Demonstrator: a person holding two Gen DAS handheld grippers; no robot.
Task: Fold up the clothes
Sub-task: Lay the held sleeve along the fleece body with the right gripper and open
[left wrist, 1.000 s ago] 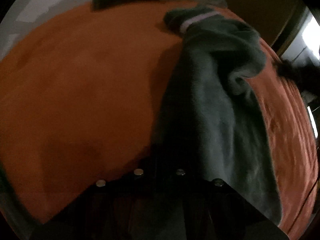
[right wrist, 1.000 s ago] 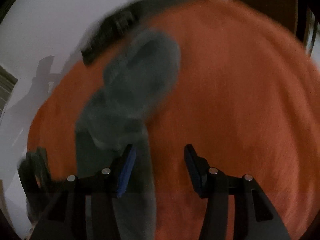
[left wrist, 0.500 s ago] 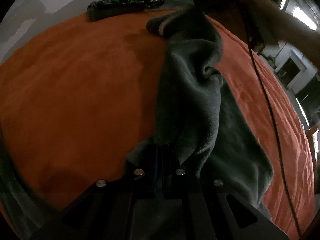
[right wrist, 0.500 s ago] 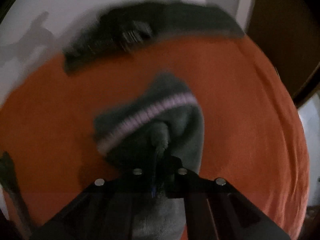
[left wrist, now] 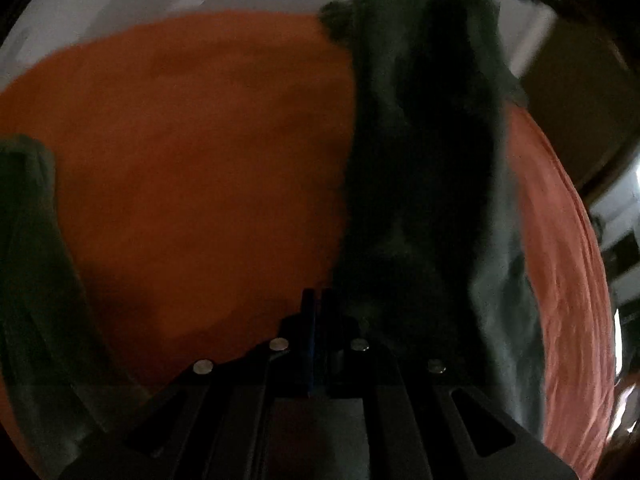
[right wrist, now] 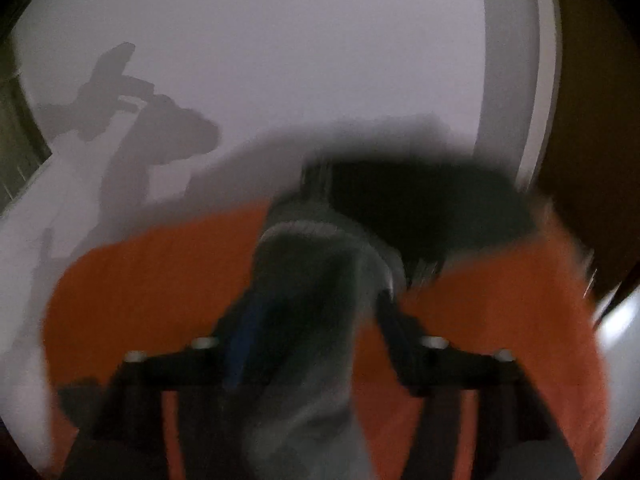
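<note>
A dark grey fleece garment (left wrist: 424, 168) hangs stretched over the orange bed cover (left wrist: 200, 152) in the left wrist view. My left gripper (left wrist: 316, 304) is shut, its jaws pressed together beside the garment's lower edge; whether cloth is pinched between them is hidden. In the blurred right wrist view the garment's cuff end with a pale stripe (right wrist: 316, 264) lies between the fingers of my right gripper (right wrist: 316, 320), whose jaws stand apart around it.
A dark pile of other clothes (right wrist: 432, 204) lies at the far end of the bed against the white wall (right wrist: 280, 60). More dark cloth (left wrist: 28, 260) shows at the left edge. A brown door (left wrist: 580, 92) stands to the right.
Both grippers have lifted, raising the garment off the bed. The right gripper, shut on the cuff half a second ago, now has its jaws apart. The views tilted up toward the wall.
</note>
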